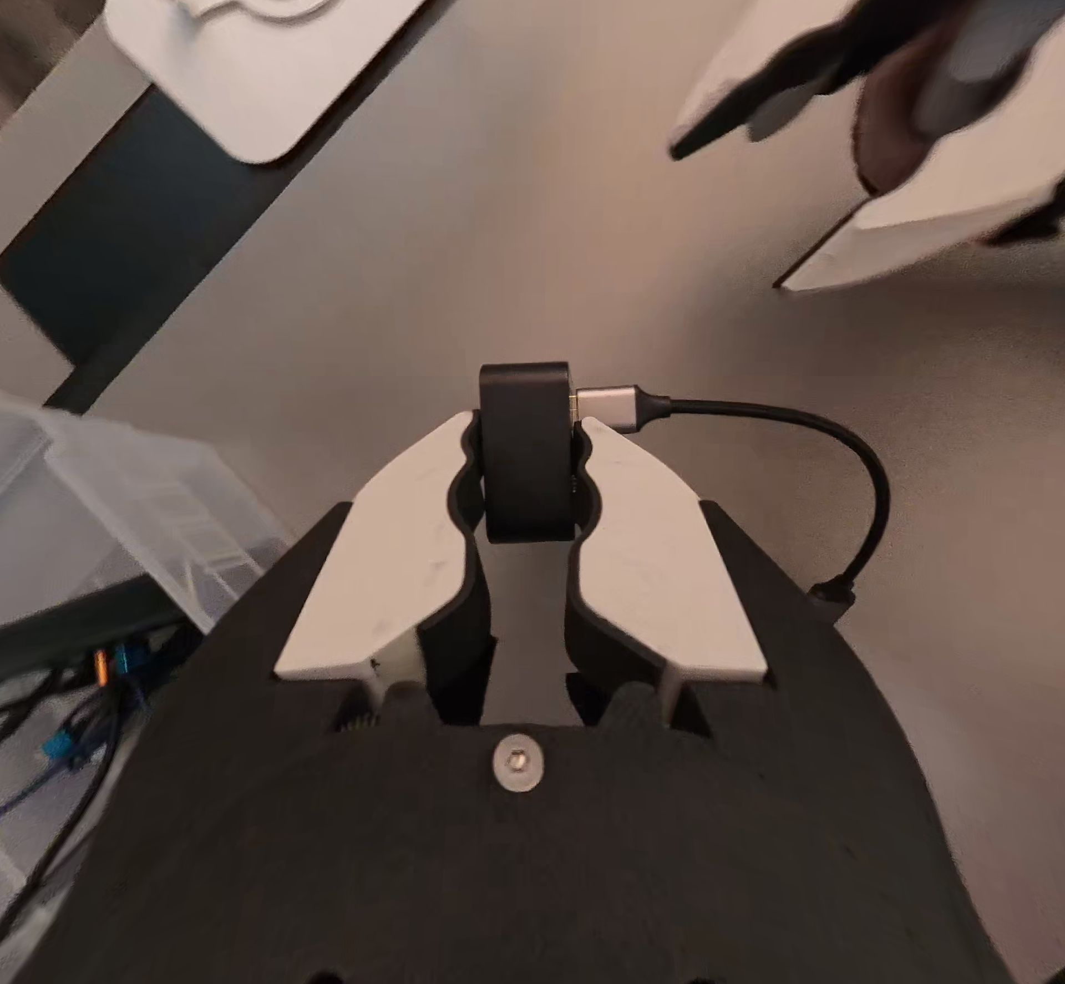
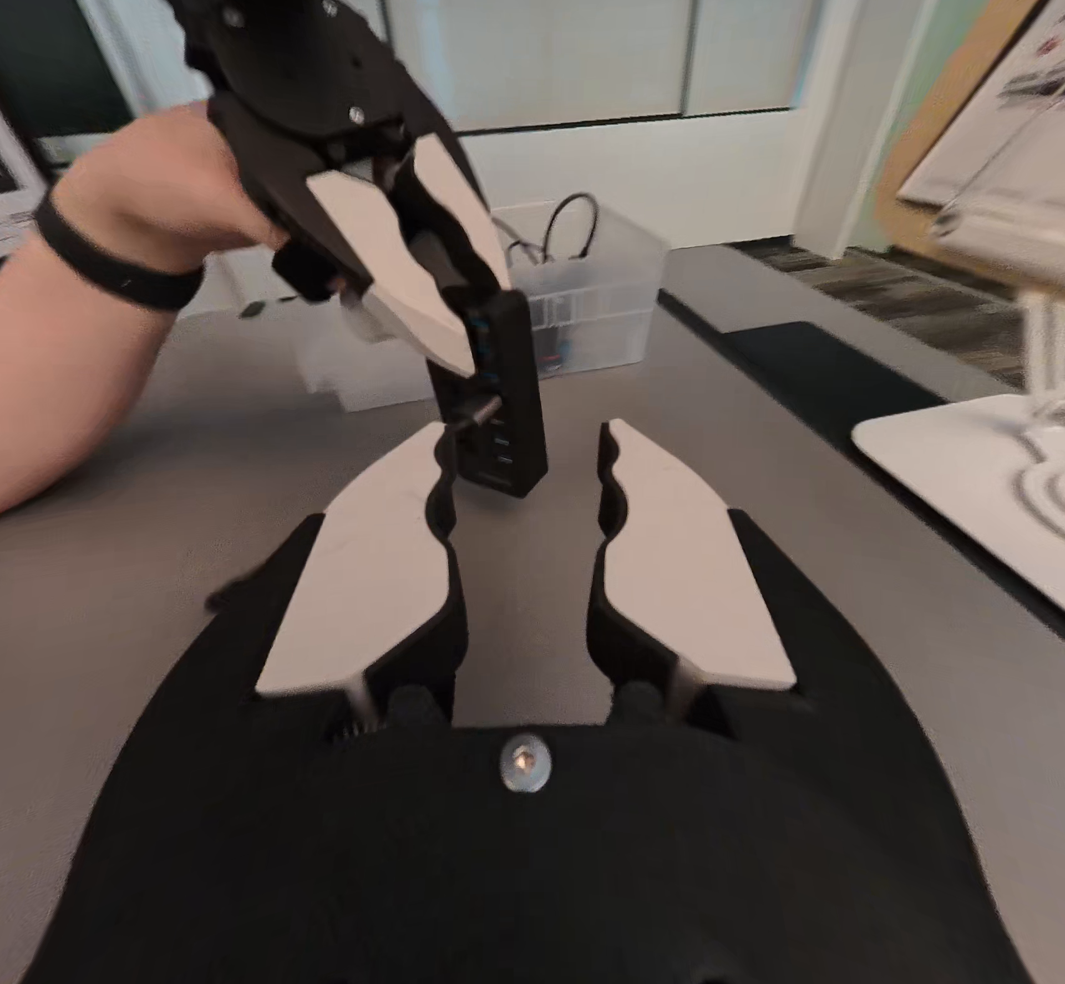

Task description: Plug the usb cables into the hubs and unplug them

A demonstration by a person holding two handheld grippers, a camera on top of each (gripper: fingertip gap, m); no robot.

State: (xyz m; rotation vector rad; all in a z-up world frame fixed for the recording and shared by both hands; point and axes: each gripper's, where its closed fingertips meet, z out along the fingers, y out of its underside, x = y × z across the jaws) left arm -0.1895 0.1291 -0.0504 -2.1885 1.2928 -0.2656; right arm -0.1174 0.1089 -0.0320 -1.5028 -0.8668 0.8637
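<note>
Grey surface point(image 2: 720, 437), clear bin point(image 2: 593, 288) at back, white stand base point(image 2: 951, 466) to the right. Left claw point(image 1: 525, 420) clamped on black hub point(image 1: 525, 449), held clear of the surface with its port side turned toward the other tool, likely braced for a pull. Silver plug point(image 1: 608, 400) sits in a side port; cable point(image 1: 853, 466) loops back. Right claw point(image 2: 521, 437) spread wide, empty, near the hub, probably lining up on the plug.

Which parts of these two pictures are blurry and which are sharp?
Left wrist view: black hub and silver plug sharp; the right hand-held gripper is motion-smeared. Right wrist view: the right hand-held gripper crisp; left hand-held gripper, bin and edges soft.
</note>
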